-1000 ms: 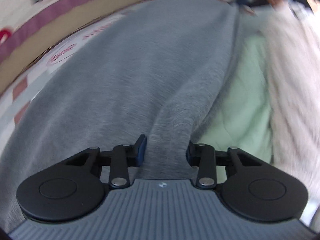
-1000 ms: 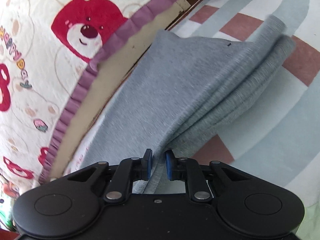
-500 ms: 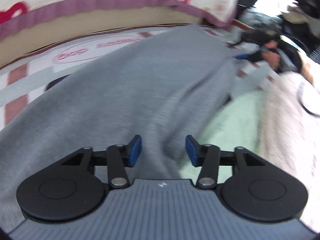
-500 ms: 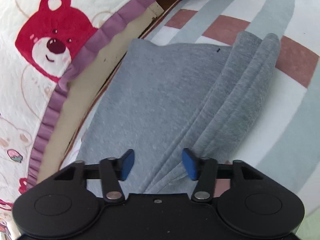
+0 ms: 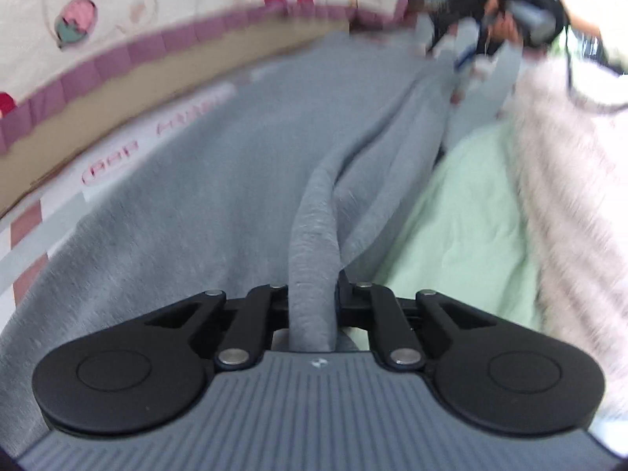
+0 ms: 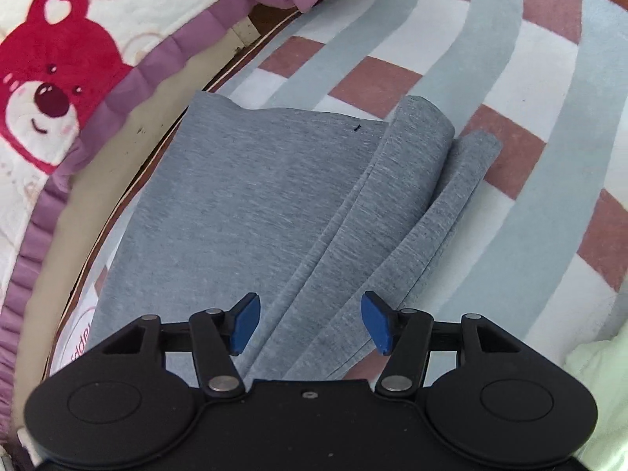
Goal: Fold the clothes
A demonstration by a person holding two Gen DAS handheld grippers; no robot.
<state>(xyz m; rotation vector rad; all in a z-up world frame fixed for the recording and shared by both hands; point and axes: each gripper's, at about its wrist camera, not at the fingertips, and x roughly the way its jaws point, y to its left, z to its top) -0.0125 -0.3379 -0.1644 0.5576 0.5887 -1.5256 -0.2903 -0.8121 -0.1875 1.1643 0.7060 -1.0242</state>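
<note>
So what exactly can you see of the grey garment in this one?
The grey garment is heathered knit, lying mostly flat on a striped rug beside a bear-print blanket. Its far edge is folded into layered ridges. The left gripper is closing on a bunched ridge; the right gripper hovers, jaws opening, gripping nothing.

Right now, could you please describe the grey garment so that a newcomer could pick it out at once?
Start at the striped mat beside the cream bedding printed with red bears. On that mat lies the grey garment, plain heather-grey knit with rolled folds along one side. Unlike the pale green cloth and fluffy pinkish fabric next to it, it is the only grey piece.
</note>
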